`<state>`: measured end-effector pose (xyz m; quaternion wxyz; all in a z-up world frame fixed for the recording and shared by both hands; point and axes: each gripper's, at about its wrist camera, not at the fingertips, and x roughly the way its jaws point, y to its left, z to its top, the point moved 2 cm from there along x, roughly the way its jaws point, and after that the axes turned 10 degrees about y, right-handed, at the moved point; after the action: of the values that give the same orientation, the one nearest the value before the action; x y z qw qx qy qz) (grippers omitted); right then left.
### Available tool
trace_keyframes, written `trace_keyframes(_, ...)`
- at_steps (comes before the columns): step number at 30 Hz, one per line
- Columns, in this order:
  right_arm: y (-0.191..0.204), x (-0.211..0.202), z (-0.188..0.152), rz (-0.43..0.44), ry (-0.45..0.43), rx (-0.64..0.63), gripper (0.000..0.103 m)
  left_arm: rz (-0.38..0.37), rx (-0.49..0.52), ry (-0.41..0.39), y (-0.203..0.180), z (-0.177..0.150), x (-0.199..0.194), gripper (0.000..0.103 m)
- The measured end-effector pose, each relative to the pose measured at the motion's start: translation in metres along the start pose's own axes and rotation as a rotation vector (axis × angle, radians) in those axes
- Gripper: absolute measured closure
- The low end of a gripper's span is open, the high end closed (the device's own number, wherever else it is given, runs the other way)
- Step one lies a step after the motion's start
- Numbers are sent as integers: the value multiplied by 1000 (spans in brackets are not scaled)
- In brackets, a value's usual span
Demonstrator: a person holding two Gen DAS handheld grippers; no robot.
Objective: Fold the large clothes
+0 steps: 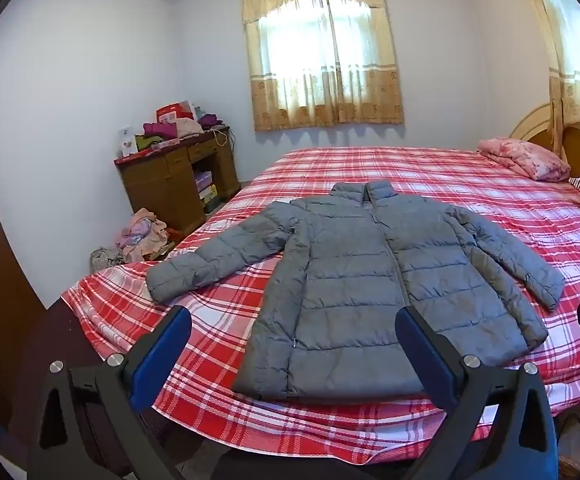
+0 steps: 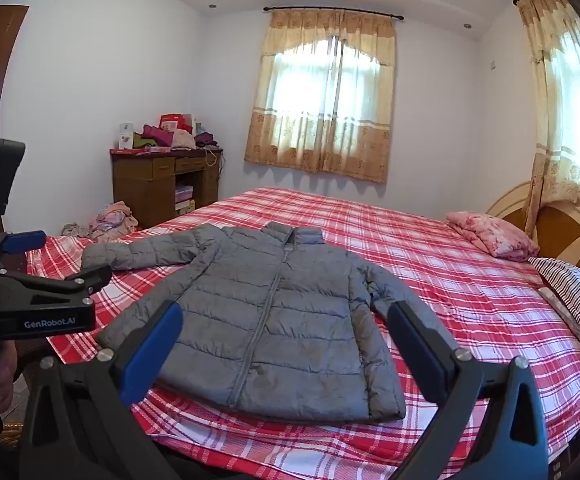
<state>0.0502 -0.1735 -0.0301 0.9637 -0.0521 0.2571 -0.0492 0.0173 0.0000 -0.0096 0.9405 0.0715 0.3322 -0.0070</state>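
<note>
Lying flat, quilted grey puffer jacket (image 1: 374, 280) — puffy, zipped, on red-white plaid bedspread (image 1: 470, 184)

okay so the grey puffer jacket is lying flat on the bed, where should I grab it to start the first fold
Probably take the jacket by the cuff of its outstretched sleeve, on the left gripper's side. That sleeve lies flat, away from the body, near the bed's edge, so open jaws could slide in from the end and carry it across the zipped front.

The jacket (image 1: 354, 280) is grey. The bed (image 1: 470, 184) has red and white checks. One pillow (image 1: 526, 158) is pink with flowers, another (image 2: 578, 300) has dark stripes. The curtains (image 1: 322, 60) are yellow. The claw pads (image 1: 162, 352) are blue
</note>
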Motion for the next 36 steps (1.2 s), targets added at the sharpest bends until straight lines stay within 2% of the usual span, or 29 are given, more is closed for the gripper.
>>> trace_keyframes(5, 1, 1, -2, 0, -6, -4, 0, 32, 18, -19, -14, 0, -2, 1)
trace_keyframes(7, 1, 1, -3, 2, -1, -5, 0, -16, -27, -22, 0, -1, -2, 1)
trace_keyframes(36, 2, 13, -11, 12, 25, 8, 0, -20, -27, -6, 6, 0, 3, 1)
